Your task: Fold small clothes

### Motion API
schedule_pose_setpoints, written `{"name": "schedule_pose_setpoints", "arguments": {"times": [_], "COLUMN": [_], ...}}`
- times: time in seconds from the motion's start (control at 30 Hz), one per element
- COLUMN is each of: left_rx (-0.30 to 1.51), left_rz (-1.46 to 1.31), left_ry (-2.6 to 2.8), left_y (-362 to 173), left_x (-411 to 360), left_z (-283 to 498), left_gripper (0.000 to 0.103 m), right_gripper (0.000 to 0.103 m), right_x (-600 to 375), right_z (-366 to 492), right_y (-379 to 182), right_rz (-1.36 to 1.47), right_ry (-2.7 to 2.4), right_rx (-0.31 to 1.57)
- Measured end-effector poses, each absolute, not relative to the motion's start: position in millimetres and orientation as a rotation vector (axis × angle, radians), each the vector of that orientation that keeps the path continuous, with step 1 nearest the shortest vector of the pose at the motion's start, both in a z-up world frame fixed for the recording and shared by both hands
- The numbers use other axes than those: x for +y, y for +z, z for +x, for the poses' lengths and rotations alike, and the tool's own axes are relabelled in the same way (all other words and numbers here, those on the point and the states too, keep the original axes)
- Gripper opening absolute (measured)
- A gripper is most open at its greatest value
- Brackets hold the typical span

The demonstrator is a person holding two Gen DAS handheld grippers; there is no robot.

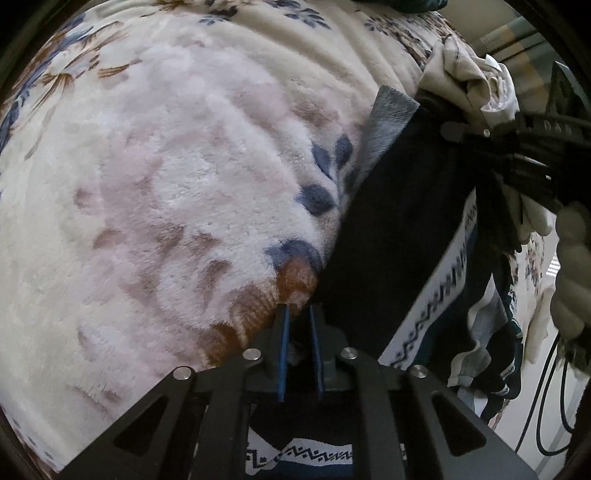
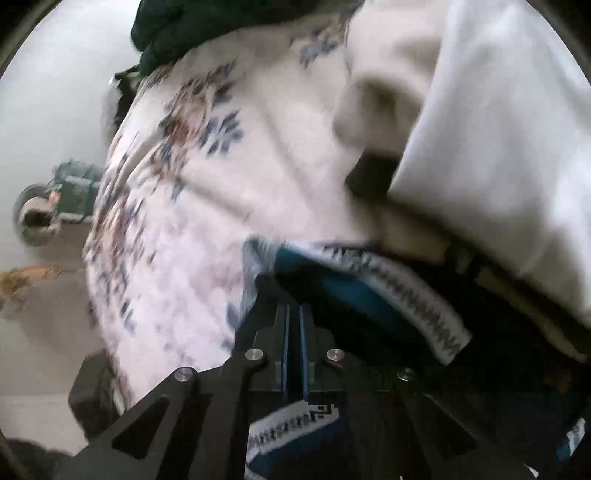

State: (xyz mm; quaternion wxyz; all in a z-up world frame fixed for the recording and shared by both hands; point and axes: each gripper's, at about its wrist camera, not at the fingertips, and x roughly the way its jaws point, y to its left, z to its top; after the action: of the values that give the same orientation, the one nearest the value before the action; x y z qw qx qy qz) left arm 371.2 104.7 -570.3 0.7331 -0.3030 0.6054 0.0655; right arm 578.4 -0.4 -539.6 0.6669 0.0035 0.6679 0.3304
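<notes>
A dark garment (image 1: 399, 206) with a white zigzag-patterned band (image 1: 443, 273) lies stretched across a fleecy floral blanket (image 1: 166, 166). My left gripper (image 1: 298, 312) is shut on the garment's near edge, with a bit of fabric between its blue pads; the band runs on beneath it. At the right of the left wrist view, my right gripper (image 1: 454, 131) holds the far end up, with dark cloth hanging from it. In the blurred right wrist view, the right gripper (image 2: 293, 310) is shut, and the dark and teal garment (image 2: 332, 291) bunches around its tips.
A heap of cream and white clothes (image 1: 469, 74) sits at the blanket's right edge and looms large as the pale clothes heap (image 2: 498, 147). A dark green cloth (image 2: 184, 26) lies at the far end. Beyond the bed edge are cables (image 1: 546, 406) and floor clutter (image 2: 70, 192). A fluffy white sleeve (image 1: 572, 266) shows.
</notes>
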Motion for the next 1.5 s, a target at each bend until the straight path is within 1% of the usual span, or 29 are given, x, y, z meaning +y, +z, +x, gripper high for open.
{"name": "schedule_pose_setpoints", "arguments": {"times": [0.1,0.17,0.23,0.27,0.3,0.37,0.4,0.43,0.53,0.67,0.77,0.93,0.97,1.0,1.07,1.17,1.27,1.33,1.37,1.4,1.43,1.47,1.5], "left_rx": [1.333,1.34,1.335,1.334,1.333,1.313,1.297,1.274,1.225,1.223,1.246,1.286,1.288,1.289,1.289,1.293,1.304,1.306,1.303,1.298,1.294,1.287,1.277], "left_rz": [-0.666,-0.691,-0.681,-0.66,-0.636,-0.611,-0.603,-0.594,-0.546,-0.467,-0.382,-0.275,-0.268,-0.262,-0.248,-0.234,-0.236,-0.229,-0.222,-0.221,-0.218,-0.214,-0.216], "left_ry": [0.141,0.141,0.142,0.147,0.153,0.145,0.14,0.131,0.085,0.055,0.032,0.024,0.025,0.027,0.029,0.036,0.042,0.046,0.048,0.043,0.041,0.044,0.039], "left_y": [-571.3,-569.8,-561.1,-554.8,-547.6,-533.7,-528.8,-523.2,-512.6,-517.4,-530.8,-546.3,-547.3,-547.5,-546.6,-546.7,-547.1,-545.5,-543.0,-540.1,-538.8,-535.6,-532.9], "left_x": [103.5,106.8,113.6,118.0,121.0,126.1,127.3,127.7,124.4,111.2,92.5,81.8,81.3,81.1,80.8,82.9,87.0,86.3,87.0,88.6,89.3,91.0,91.7], "left_z": [373.8,373.6,371.8,370.8,371.2,374.0,376.0,379.5,400.5,432.1,461.5,485.4,487.6,489.2,490.4,488.4,487.1,488.1,486.3,484.2,482.2,479.1,475.9], "left_gripper": [0.009,0.009,0.01,0.01,0.013,0.036,0.061,0.071,0.071,0.071,0.071,0.071,0.071,0.071,0.071,0.071,0.071,0.071,0.071,0.071,0.071,0.071,0.071], "right_gripper": [0.004,0.005,0.02,0.034,0.042,0.043,0.046,0.048,0.05,0.05,0.05,0.05,0.034,0.006,0.006,0.006,0.006,0.008,0.019,0.034,0.039,0.042,0.042], "right_x": [0.3,0.9,-12.3,-29.9,-44.1,-96.7,-123.3,-153.8,-240.3,-321.1,-350.2,-354.6,-353.3,-350.9,-348.1,-361.3,-378.9,-386.7,-391.1,-396.9,-402.9,-410.4,-415.7], "right_z": [584.6,585.6,588.5,588.7,586.5,577.5,572.9,566.6,539.5,507.9,491.0,477.2,475.5,473.2,468.4,462.4,460.8,465.5,464.3,461.8,455.8,447.2,441.1], "right_y": [-544.4,-550.2,-548.1,-536.8,-527.6,-495.4,-484.2,-474.7,-455.4,-459.3,-484.7,-527.4,-532.2,-532.0,-518.0,-494.0,-496.4,-510.9,-515.3,-516.3,-511.8,-504.6,-501.2], "right_rz": [-0.047,-0.079,-0.023,0.033,0.058,0.122,0.142,0.149,0.123,0.188,0.22,0.224,0.233,0.232,0.2,0.247,0.278,0.323,0.35,0.378,0.42,0.481,0.53], "right_ry": [0.681,0.673,0.635,0.598,0.573,0.503,0.451,0.376,0.132,-0.054,-0.123,-0.146,-0.139,-0.127,-0.157,-0.226,-0.287,-0.261,-0.25,-0.265,-0.277,-0.283,-0.285], "right_rx": [1.507,1.556,1.604,1.598,1.578,1.507,1.487,1.467,1.421,1.43,1.478,1.534,1.538,1.521,1.439,1.338,1.327,1.38,1.414,1.43,1.411,1.382,1.369]}}
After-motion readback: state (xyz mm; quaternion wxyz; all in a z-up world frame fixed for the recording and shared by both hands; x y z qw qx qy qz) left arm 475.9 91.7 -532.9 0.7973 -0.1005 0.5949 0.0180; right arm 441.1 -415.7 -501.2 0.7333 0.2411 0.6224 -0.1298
